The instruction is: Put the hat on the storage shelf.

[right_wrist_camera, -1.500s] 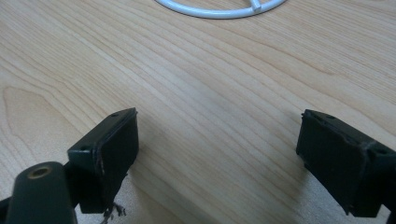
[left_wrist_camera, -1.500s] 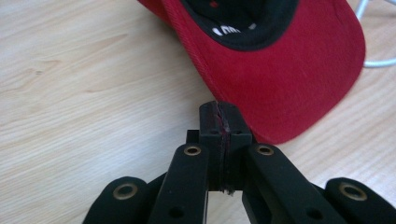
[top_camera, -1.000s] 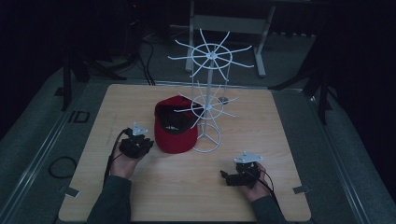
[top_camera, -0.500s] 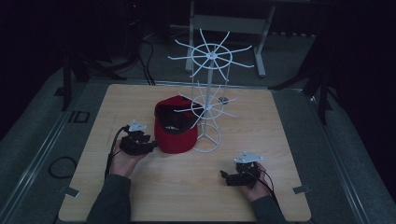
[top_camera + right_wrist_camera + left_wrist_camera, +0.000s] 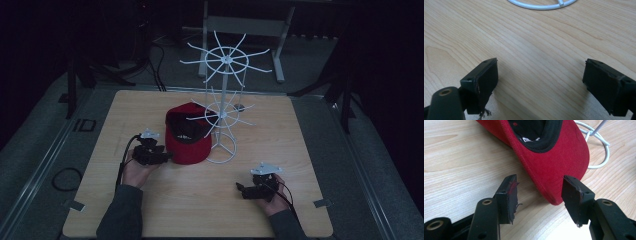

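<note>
The red cap lies upside down on the surface beside the white wire rack. The left tongs, just spreading, straddle its brim unpinched; withdraw straight back, not snagging. The right tongs rest spread, empty.

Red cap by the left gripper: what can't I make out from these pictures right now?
- Red cap: crown cut off by the left gripper view's top edge; inner label print too small to read.
- Cap's far side: high view, hidden behind its own brim.
- White wire rack: right gripper view shows its base ring, cut by the top edge.
</note>
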`<state>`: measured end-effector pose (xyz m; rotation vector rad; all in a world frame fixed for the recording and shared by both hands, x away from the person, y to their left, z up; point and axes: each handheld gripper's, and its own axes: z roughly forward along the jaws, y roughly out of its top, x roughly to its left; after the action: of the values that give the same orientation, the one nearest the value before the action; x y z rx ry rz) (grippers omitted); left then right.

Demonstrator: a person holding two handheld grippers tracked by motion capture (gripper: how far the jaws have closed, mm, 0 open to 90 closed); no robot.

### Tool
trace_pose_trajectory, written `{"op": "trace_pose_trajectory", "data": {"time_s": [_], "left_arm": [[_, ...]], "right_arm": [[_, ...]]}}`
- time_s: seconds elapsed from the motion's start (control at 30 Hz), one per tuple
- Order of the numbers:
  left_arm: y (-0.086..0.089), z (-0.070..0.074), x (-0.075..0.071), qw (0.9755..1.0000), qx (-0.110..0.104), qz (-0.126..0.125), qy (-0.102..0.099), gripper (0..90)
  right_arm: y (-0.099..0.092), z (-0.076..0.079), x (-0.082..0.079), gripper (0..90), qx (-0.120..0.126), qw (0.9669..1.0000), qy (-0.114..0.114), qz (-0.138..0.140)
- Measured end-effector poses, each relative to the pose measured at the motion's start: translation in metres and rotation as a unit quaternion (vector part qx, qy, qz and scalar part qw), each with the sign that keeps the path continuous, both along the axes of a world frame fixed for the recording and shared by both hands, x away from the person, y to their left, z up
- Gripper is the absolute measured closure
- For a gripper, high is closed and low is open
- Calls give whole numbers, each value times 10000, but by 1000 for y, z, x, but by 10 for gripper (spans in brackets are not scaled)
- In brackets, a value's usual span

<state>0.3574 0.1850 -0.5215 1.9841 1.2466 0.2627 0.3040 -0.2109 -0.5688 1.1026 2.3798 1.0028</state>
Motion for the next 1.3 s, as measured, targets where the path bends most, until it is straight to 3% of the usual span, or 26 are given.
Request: {"op": "trace_pose_trajectory", "data": {"time_s": [0.3,0.5,0.83,1.3], "left_arm": [[-3,-7,7,9999,-32,4,120,473],[-8,-13,11,9998,0,-106,178,474],[-10,-19,17,9995,-118,-221,188,491],[-21,-26,27,9981,-185,-443,376,500]], "right_arm": [[0,0,0,128,1,10000,1,-1],[0,0,0,128,0,10000,1,-2],[0,0,0,128,1,10000,2,-1],[0,0,0,128,1,10000,2,-2]]}}
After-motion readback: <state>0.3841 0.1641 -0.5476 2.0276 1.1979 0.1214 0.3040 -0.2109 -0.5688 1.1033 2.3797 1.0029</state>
